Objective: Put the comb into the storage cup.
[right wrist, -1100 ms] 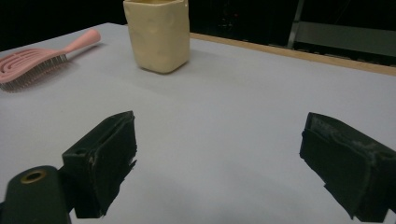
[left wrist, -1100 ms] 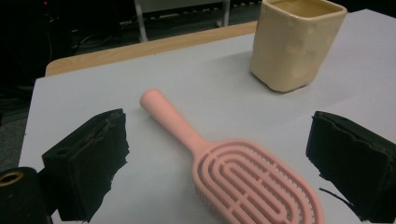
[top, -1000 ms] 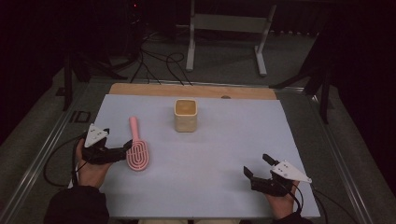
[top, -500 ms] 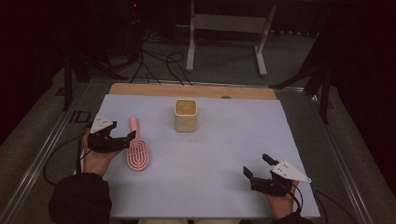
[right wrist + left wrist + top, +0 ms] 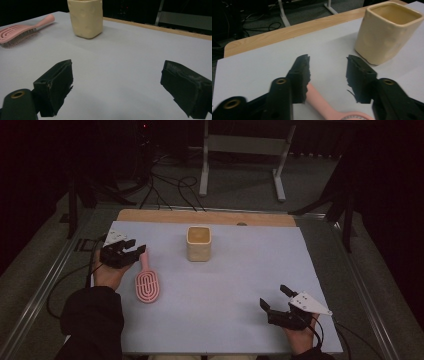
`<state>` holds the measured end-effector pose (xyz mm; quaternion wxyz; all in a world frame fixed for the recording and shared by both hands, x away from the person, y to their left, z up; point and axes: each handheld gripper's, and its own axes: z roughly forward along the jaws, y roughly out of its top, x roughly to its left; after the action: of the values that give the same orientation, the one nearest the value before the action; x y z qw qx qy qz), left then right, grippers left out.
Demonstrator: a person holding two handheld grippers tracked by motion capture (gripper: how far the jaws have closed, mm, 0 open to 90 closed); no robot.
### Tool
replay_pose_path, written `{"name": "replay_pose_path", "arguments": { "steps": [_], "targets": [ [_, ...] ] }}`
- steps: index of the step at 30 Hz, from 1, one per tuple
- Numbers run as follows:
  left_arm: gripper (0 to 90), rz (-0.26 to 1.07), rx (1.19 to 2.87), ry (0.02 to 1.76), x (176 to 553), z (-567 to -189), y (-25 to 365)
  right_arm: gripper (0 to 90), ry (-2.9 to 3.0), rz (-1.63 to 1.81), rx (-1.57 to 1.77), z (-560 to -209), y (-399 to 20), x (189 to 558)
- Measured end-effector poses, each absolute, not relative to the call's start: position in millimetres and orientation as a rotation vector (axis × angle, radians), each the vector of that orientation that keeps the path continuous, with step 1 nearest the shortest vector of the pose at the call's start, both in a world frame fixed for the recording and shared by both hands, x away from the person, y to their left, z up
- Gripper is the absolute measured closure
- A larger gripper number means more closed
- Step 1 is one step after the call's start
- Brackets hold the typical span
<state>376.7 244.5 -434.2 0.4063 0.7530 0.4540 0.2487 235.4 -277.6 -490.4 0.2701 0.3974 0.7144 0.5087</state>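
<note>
Left gripper [image 5: 134, 254] sits over the handle of the pink hairbrush [image 5: 147, 285], which lies flat on the white table mat [image 5: 240, 285] left of the cream square cup [image 5: 199, 243]; its jaws have just been closing and straddle the handle, one pad at its side, but a gap remains and no firm pinch shows. Right gripper [image 5: 274, 301] rests at the near right of the mat, well apart from brush and cup, jaws spread wide with nothing between them.

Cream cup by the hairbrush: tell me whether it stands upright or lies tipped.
Upright. The cream cup stands on its base on the white sheet, its open mouth facing up; the left gripper view looks down past its rim.
</note>
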Motion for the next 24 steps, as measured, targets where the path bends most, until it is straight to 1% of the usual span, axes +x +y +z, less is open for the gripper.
{"name": "replay_pose_path", "arguments": {
  "steps": [4, 6, 14, 17, 19, 24],
  "targets": [
    [59.6, 0.636, 1.911, 1.15, 384.1, -435.6, 245.8, 10.6, 1.926, 1.372, 1.07, -490.6, -277.4, 235.7],
    [66.2, 0.652, 1.922, 1.148, 387.4, -436.3, 246.4, 10.7, 1.926, 1.373, 1.069, -490.6, -277.3, 235.8],
    [78.8, 0.667, 1.955, 1.169, 402.0, -441.4, 245.6, 10.7, 1.927, 1.37, 1.065, -490.8, -277.2, 236.2],
    [86.3, 0.664, 1.958, 1.179, 405.8, -443.3, 243.9, 10.7, 1.925, 1.372, 1.067, -490.8, -277.4, 236.2],
    [89.4, 0.66, 1.973, 1.177, 408.6, -445.4, 241.4, 10.6, 1.924, 1.371, 1.068, -490.7, -277.6, 236.1],
    [90.0, 0.636, 2.011, 1.197, 416.2, -453.6, 235.4, 10.7, 1.921, 1.373, 1.068, -490.7, -277.9, 236.2]
  ]
}}
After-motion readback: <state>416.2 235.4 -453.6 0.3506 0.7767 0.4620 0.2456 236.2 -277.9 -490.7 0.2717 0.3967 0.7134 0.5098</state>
